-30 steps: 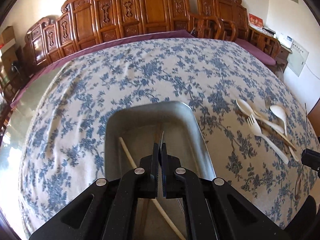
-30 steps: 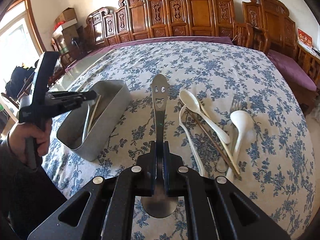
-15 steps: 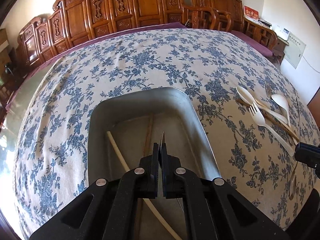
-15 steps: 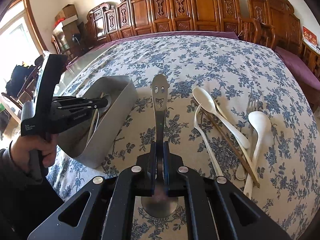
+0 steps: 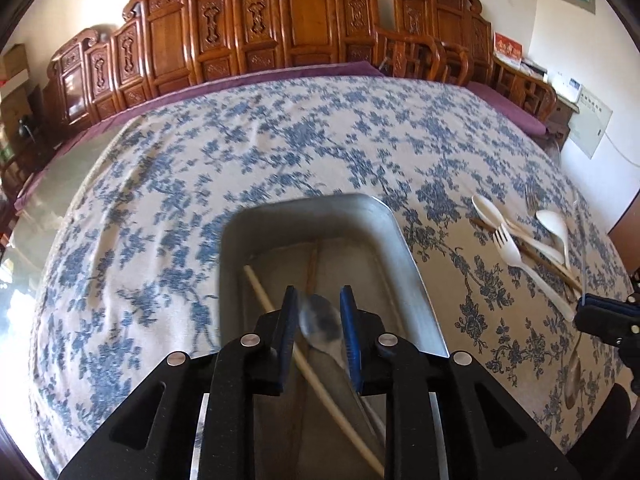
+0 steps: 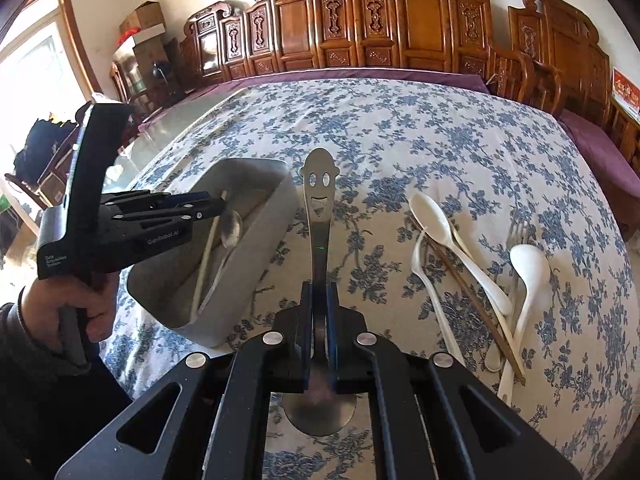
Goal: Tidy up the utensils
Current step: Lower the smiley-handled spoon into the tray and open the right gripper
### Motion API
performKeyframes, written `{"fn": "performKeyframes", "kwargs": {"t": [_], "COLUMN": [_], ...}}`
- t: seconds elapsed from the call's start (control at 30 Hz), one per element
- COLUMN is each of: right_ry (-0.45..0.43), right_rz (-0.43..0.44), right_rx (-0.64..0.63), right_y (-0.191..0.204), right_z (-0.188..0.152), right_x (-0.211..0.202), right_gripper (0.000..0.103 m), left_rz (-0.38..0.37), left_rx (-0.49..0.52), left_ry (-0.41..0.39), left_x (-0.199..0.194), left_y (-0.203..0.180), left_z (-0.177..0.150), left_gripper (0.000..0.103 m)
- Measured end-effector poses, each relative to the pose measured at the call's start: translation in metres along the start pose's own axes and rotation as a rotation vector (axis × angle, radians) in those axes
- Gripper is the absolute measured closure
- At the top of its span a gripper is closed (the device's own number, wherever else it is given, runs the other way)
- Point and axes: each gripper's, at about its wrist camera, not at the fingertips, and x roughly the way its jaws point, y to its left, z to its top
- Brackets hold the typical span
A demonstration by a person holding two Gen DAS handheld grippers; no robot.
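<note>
Left wrist view. Left tool at lower centre, pointing down into a metal tray. Jaws a narrow way apart, having just been opening. A blurred metal spoon shows between the blue pads with a gap on each side, so not pressed. In the tray beside it, a pale chopstick running from upper left to lower right, and a brown chopstick toward the far wall. Tray on a blue-flowered cloth over the counter. At right of the frame, well apart from the tray, a loose heap: a white fork and two white spoons. Right tool just in at the right edge.

Right wrist view. Right tool at lower centre, jaws clamped tight on the neck of a smiley-handled spoon. Handle with the cut-out face points up the frame, round bowl hangs below the pads, above the cloth. Tray at left of centre, just beside the held handle. Left tool over the tray's left side, carried by a hand at lower left. Metal spoon below its tip inside the tray, next to the pale chopstick. At right, white spoons, the white fork, another brown chopstick and a metal fork lie crossed on the cloth.
</note>
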Motion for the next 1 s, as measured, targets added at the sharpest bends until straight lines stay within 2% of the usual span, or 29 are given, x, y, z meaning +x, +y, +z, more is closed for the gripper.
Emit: {"fn": "performKeyframes", "kwargs": {"t": [0.1, 0.3, 0.6, 1.0], "right_ry": [-0.003, -0.009, 0.01, 0.127], "right_rz": [0.011, 0.04, 0.105, 0.144], "right_rx": [-0.015, -0.049, -0.052, 0.007], "right_y": [0.012, 0.045, 0.091, 0.113], "right_z": [0.007, 0.026, 0.053, 0.042], "right_x": [0.001, 0.009, 0.042, 0.11], "right_gripper": [0.095, 0.095, 0.095, 0.095], "left_rz": [-0.004, 0.032, 0.056, 0.062], "left_rx": [-0.028, -0.054, -0.109, -0.144], "left_ry": [-0.024, -0.057, -0.092, -0.098], "left_x": [-0.015, -0.036, -0.052, -0.054], "left_y": [0.015, 0.043, 0.079, 0.097], "left_z": [-0.001, -0.001, 0.0, 0.001], "left_gripper": [0.08, 0.08, 0.08, 0.08]}}
